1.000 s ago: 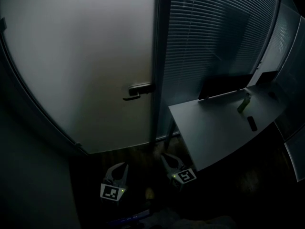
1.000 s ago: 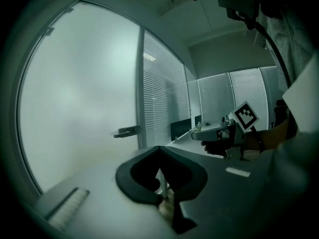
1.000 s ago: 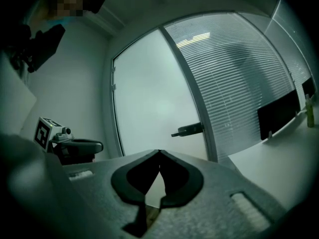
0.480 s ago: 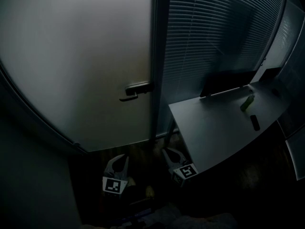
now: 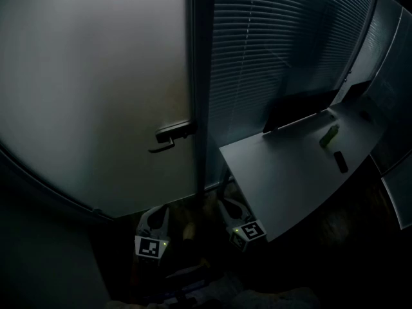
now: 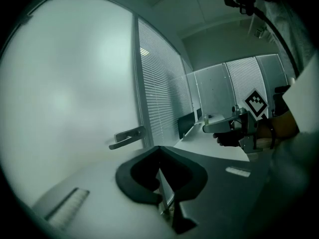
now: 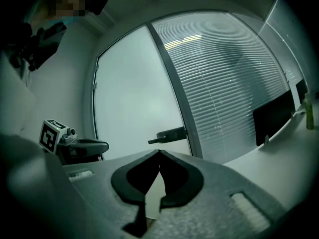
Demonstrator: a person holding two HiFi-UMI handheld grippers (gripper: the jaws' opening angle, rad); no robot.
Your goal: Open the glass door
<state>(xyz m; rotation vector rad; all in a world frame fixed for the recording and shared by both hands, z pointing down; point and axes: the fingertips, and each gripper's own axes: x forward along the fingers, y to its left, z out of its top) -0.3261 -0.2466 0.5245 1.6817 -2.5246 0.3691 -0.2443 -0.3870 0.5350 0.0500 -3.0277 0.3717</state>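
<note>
**Glass door** (image 5: pixel 96 76): frosted and closed. It filled the upper left of the head view, straight ahead of you.

**Door handle** (image 5: pixel 172 134): a dark lever at the door's right edge, lying level, just beside the dark frame post (image 5: pixel 198 76). It stood apart from both grippers.

**Left gripper** (image 5: pixel 157 212): you held it low in front of the door, below the handle and well apart from it. Its jaws were closed tip to tip with nothing between them.

**Right gripper** (image 5: pixel 226 205): you held it beside the left one, near the front corner of the surface (image 5: pixel 283 172). Its jaws were closed on nothing and pointed toward the handle.

**Blinds** (image 5: pixel 283 44): slatted and closed, to the right of the post.

**Surface**: pale, set against the blinds to the right of the door.

**Monitor** (image 5: pixel 299 111): dark, at the far edge of the surface.

**Bottle** (image 5: pixel 330 135): small and green, near the right end of the monitor.

**Dark oblong item** (image 5: pixel 340 161): lying flat on the surface near the bottle, too small to identify.

**Floor** (image 5: pixel 193 214): dark, under both grippers.
</note>
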